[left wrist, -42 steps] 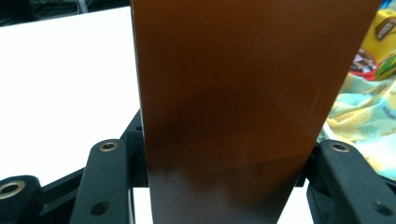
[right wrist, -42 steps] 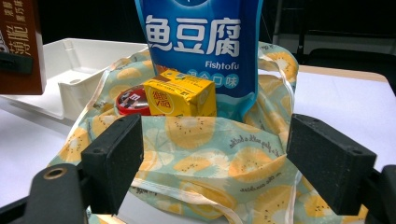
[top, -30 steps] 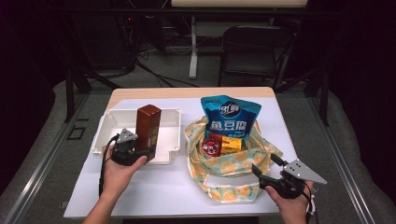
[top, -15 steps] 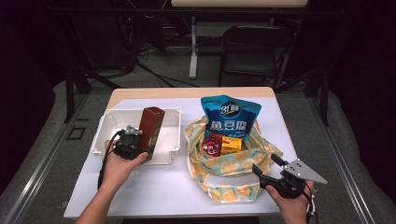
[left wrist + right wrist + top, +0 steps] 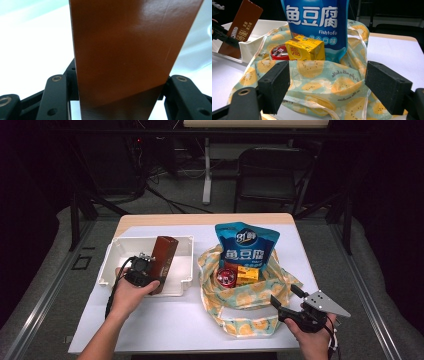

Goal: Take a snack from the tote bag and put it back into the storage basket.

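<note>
A white table (image 5: 165, 325) bears a white tray (image 5: 186, 265) beside a fruit-print cloth bag (image 5: 240, 305).

Jaws apart before kiwi-print bag (image 5: 319, 82); blue pouch (image 5: 315, 25), yellow carton (image 5: 305, 48) inside.

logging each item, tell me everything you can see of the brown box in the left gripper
The brown box is tall, slim and rectangular, glossy like coated card, with white lettering down one face. It leans tilted over the white bin, its lower end clamped between the left gripper jaws, which press on both narrow sides. Whether its bottom touches the bin floor cannot be told.
</note>
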The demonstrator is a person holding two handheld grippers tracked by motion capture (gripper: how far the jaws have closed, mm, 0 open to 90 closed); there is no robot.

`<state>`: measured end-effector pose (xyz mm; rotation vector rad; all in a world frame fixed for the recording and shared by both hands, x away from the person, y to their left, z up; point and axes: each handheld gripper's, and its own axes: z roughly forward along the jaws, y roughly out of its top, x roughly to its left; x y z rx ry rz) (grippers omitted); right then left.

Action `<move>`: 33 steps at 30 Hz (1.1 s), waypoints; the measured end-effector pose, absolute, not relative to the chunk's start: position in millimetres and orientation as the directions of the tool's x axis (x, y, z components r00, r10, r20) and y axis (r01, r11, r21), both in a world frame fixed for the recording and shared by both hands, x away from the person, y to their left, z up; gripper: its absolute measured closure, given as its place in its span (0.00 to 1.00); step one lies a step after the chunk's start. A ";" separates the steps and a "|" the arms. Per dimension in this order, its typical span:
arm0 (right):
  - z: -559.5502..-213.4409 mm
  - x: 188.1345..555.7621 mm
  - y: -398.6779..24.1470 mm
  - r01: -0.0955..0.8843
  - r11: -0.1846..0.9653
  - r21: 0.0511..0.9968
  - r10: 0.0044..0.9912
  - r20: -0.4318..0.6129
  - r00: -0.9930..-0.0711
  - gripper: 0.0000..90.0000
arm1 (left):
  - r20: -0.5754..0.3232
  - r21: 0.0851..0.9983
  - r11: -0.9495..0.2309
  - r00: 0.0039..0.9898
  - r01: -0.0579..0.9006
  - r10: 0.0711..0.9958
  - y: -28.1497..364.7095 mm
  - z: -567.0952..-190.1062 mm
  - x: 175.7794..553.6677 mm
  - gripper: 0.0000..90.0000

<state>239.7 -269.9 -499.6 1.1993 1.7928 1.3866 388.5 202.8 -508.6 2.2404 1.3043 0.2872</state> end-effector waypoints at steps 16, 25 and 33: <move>-499.6 240.1 -271.7 0.309 0.054 0.950 0.902 0.086 -0.422 0.22 | -0.079 0.490 -0.416 0.515 0.766 0.854 196.2 -510.0 402.9 0.49; -499.7 240.3 -270.6 0.312 0.050 0.949 0.902 0.091 -0.421 0.20 | -0.097 0.600 -0.308 0.449 0.739 0.888 202.8 -499.4 394.7 0.33; -500.5 241.3 -269.5 0.318 0.055 0.947 0.900 0.090 -0.426 0.20 | -0.136 0.701 -0.292 0.523 0.651 0.841 198.3 -506.8 359.3 0.97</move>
